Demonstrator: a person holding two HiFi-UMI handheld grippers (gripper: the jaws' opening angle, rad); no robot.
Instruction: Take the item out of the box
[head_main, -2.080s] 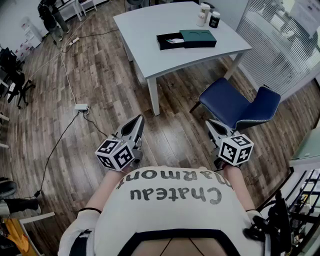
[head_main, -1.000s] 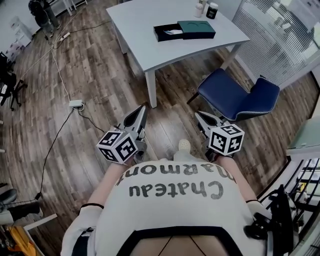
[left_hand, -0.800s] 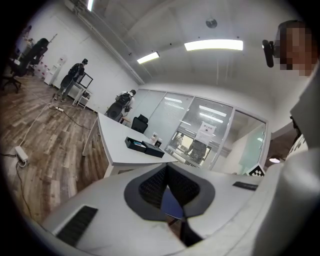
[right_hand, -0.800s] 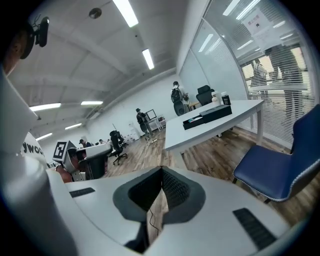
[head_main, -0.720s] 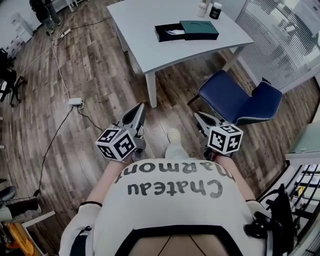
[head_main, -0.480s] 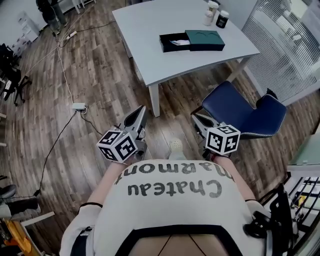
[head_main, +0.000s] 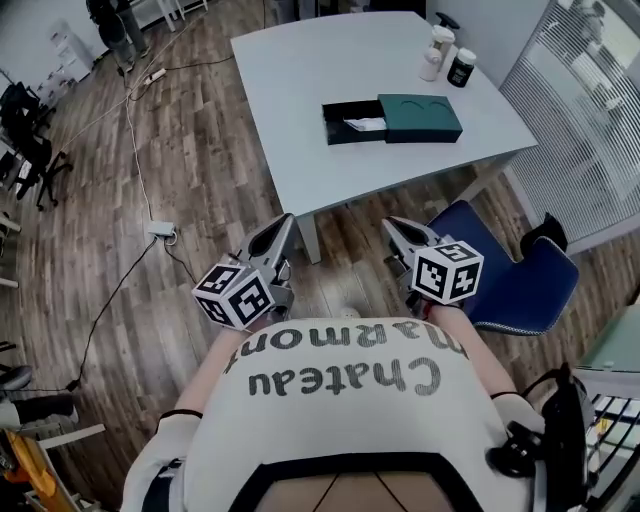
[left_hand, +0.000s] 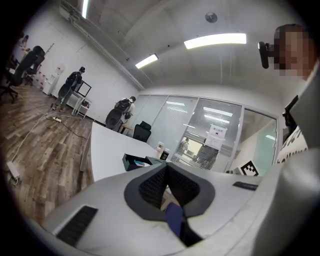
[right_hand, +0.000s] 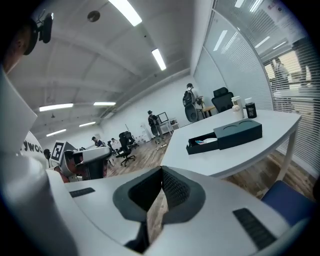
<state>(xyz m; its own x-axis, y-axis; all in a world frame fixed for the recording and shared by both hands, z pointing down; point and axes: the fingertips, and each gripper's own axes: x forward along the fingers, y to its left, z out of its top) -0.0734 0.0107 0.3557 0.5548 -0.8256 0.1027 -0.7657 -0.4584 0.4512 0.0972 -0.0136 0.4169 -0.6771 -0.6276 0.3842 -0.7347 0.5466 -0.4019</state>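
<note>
On the white table (head_main: 300, 80) lies a long box: its black tray (head_main: 347, 122) is slid out to the left of a dark green sleeve (head_main: 420, 117), and a pale item (head_main: 366, 125) lies in the tray. Both grippers hang over the wooden floor, short of the table's near edge, well apart from the box. My left gripper (head_main: 282, 223) is shut with nothing in it, and so is my right gripper (head_main: 391, 224). The right gripper view shows the box (right_hand: 226, 135) ahead beyond the shut right gripper (right_hand: 161, 170). In the left gripper view the left gripper (left_hand: 166, 167) partly hides the box (left_hand: 136, 161).
Two bottles (head_main: 432, 55) (head_main: 461, 67) stand at the table's far right. A blue chair (head_main: 510, 272) sits just right of my right gripper, under the table's corner. A power strip and cable (head_main: 160, 230) lie on the floor at left. People stand at the far end (left_hand: 70, 89).
The person has stepped toward the table, so the table and box lie nearer and lower in the head view. Both grippers stay shut and held in front of the body.
</note>
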